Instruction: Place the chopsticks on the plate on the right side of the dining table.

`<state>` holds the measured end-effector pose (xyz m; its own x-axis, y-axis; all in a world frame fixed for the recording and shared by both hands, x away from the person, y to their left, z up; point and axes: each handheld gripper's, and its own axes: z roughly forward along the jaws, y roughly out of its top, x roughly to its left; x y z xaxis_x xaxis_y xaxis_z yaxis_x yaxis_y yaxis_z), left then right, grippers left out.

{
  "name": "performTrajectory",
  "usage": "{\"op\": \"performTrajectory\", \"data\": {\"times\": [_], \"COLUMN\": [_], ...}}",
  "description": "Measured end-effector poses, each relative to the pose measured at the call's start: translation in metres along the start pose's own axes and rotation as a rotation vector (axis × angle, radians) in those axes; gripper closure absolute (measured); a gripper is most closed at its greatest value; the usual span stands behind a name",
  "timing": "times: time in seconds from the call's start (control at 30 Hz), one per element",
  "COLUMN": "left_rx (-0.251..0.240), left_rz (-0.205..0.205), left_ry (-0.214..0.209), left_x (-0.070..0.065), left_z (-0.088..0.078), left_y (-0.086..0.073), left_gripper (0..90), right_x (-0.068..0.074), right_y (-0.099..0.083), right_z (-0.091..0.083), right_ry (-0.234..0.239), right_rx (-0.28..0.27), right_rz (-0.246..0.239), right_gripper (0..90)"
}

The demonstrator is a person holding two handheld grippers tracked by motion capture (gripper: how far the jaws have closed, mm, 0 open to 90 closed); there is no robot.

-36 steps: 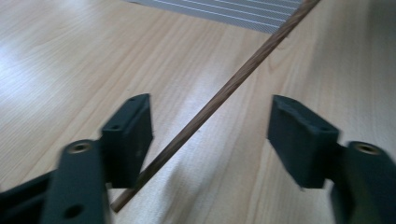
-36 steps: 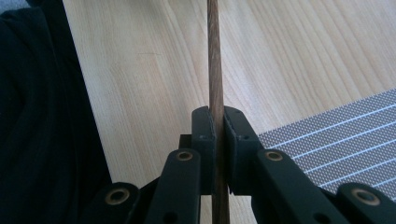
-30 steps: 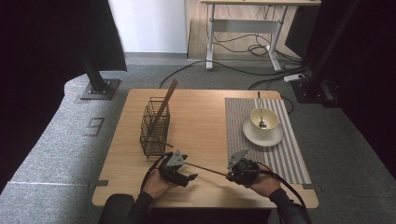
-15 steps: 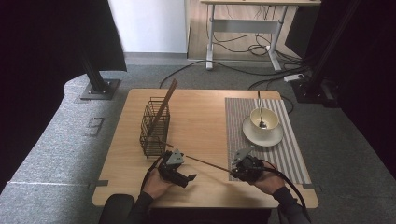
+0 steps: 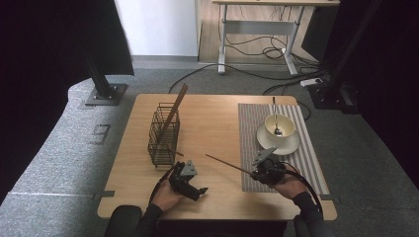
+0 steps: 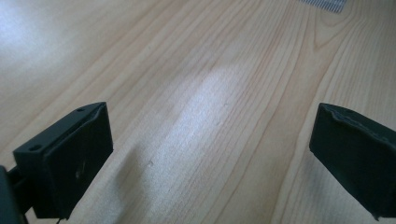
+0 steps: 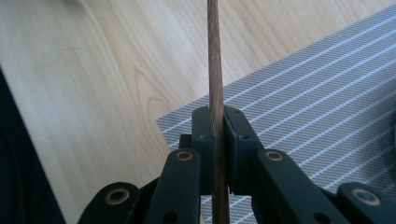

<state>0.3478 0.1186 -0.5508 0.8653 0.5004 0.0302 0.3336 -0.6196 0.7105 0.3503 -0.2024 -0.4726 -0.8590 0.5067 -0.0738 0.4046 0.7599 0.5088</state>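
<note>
On the left of the table stands the black wire-mesh cutlery basket, with one long brown wooden chopstick leaning out of it toward one o'clock.

Just past the basket's near corner, at about five o'clock from it, the left gripper rests in the person's hand low over the bare pale wooden tabletop. Its jaws have just been opening and now stand spread wide with nothing between them; a second ago the slim stick ran across from one gripper to the other, and now its free end hangs clear of the left one. In my judgement that is a handover finished: the left hand has let go and the right carries the load alone.

The second thin brown wooden chopstick slants from its free tip, which points toward ten o'clock and the basket, down to the right gripper. That gripper's jaws are pressed together on the stick's thick end, the shaft running straight out between them at twelve o'clock in the right gripper view. The gripper sits over the near left corner of the grey striped woven placemat, which has a white cup on a white saucer at its far end
</note>
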Motion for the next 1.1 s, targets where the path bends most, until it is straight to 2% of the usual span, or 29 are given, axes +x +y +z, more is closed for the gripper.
{"op": "performTrajectory", "data": {"times": [0.27, 0.37, 0.67, 1.1], "left_rx": [0.050, 0.064, 0.072, 0.072], "left_rz": [0.001, -0.019, -0.029, -0.031], "left_ry": [-0.001, -0.005, -0.009, -0.009], "left_x": [0.000, 0.001, 0.003, 0.003], "left_z": [0.006, 0.006, 0.006, 0.006], "left_y": [-0.002, -0.002, -0.003, -0.003], "left_gripper": [0.0, 0.0, 0.0, 0.0], "right_x": [-0.015, -0.021, -0.038, -0.065], "right_y": [-0.001, -0.001, -0.006, -0.020], "right_z": [-0.004, -0.006, -0.009, -0.013], "right_ry": [-0.024, -0.033, -0.058, -0.101], "right_rx": [-0.001, -0.004, 0.003, 0.018], "right_rz": [0.043, 0.055, 0.098, 0.192], "right_gripper": [83.3, 83.3, 83.3, 83.3]}}
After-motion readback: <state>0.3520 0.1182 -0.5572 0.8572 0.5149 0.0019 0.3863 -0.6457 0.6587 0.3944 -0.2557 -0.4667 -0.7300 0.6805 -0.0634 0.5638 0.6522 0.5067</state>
